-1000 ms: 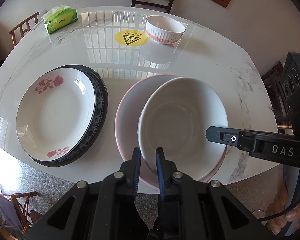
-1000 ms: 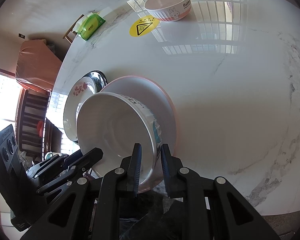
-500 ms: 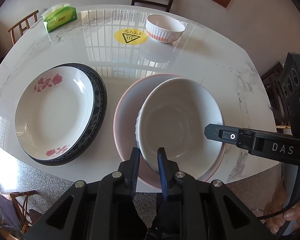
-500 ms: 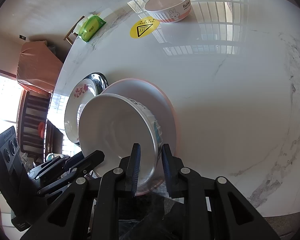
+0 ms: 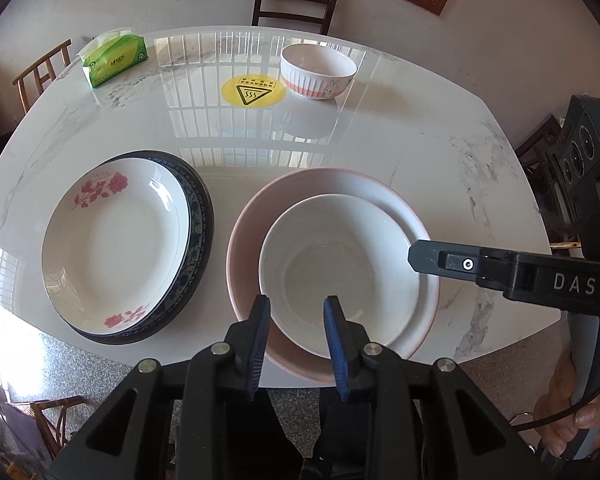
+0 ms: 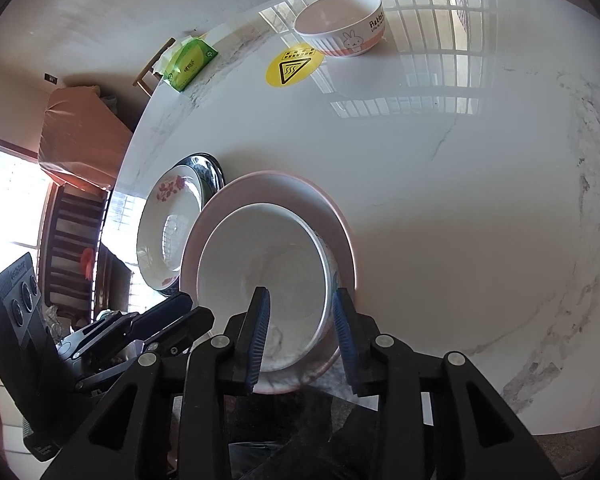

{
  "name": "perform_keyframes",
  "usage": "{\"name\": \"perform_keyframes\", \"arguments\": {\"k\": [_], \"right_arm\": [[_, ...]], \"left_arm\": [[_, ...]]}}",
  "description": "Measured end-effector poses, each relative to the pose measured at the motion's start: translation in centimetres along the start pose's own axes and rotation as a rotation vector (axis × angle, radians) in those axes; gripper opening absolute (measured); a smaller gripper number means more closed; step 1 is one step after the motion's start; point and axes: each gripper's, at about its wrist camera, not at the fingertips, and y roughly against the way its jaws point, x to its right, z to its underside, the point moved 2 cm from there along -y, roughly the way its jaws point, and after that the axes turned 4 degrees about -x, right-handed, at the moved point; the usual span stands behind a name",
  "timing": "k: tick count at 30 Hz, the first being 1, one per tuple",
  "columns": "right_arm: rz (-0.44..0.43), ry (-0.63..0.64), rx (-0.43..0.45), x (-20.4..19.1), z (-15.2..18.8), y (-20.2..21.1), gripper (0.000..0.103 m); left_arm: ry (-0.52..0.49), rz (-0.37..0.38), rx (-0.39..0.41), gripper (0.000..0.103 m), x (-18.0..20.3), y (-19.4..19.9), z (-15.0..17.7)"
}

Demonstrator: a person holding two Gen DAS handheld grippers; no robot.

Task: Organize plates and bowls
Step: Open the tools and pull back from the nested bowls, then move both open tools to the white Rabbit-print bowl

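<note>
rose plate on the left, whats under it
The rose plate sits on a dark plate with a blue-patterned rim; only that rim shows along the right and near edge. Its centre, and anything lower, is covered.

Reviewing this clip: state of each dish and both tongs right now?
White bowl: nested in pink bowl, released.
Rose plate: stacked on dark-rimmed plate.
Rabbit bowl: upright, alone.
Left tongs: opening, straddling the white bowl's rim.
Right tongs: opening, likewise.
</note>
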Motion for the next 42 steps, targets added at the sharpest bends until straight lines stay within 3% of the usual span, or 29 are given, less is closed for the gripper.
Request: {"name": "perform_keyframes", "arguments": {"k": [5, 12, 17, 21, 30, 42], "right_arm": [[-0.022, 0.01, 0.049, -0.1, -0.2, 1.6, 0.04], [-0.01, 0.03, 0.121, 1.1, -0.6, 3.3, 0.051], [0.041, 0.04, 0.17, 2.9, -0.7, 3.6, 0.051], [0.087, 0.039, 0.194, 4.5, -1.0, 3.6, 0.059], [0.094, 0.014, 0.195, 7.5, -2.8, 2.6, 0.065], [0.049, -0.061, 0.186, 11.1, -6.1, 0.6, 0.065]], "left_arm": [[-0.019, -0.021, 0.033, 0.032, 0.1, 0.6, -0.6], [-0.076, -0.116, 0.092, 0.032, 0.8, 0.9, -1.2], [-0.105, -0.167, 0.123, 0.032, 1.4, 0.7, -1.6], [-0.122, -0.212, 0.148, 0.032, 1.7, 0.5, -2.3], [-0.143, -0.285, 0.149, 0.033, 1.4, -1.2, -4.7], [-0.159, -0.366, 0.133, 0.034, 0.6, -4.3, -9.3]]}}
